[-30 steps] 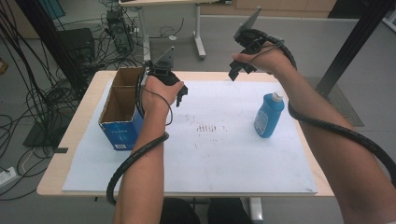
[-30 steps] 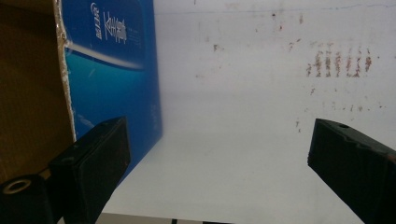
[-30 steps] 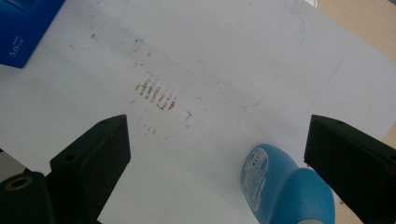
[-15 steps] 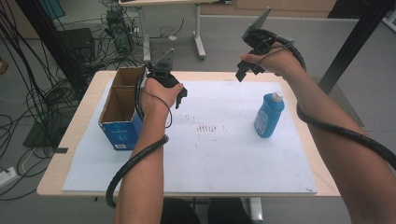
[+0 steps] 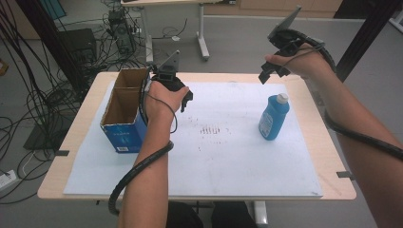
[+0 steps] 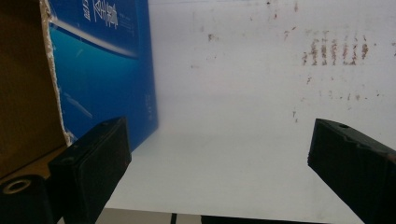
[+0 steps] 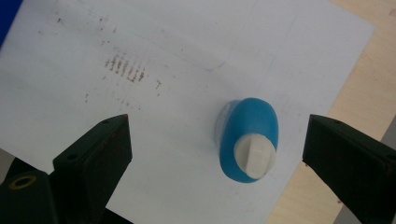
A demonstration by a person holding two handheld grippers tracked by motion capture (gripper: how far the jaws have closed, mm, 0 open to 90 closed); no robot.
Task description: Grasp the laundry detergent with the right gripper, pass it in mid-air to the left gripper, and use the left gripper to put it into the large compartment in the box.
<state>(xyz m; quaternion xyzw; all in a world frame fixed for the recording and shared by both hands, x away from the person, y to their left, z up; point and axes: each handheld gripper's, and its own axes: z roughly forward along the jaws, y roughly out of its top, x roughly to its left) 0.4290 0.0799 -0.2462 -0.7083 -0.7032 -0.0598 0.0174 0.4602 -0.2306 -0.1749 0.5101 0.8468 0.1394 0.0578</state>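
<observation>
Box (image 6: 100, 65) label blurred, cropped

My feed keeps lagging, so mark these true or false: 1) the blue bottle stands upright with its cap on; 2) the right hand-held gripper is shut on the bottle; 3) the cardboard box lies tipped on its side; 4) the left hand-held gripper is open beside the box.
1) True: the blue bottle stands upright on the white sheet, white cap on.
2) False: the right hand-held gripper is open, hovering above the bottle.
3) False: the cardboard box stands upright, open at the top.
4) True: the left hand-held gripper is open, holding nothing.
</observation>
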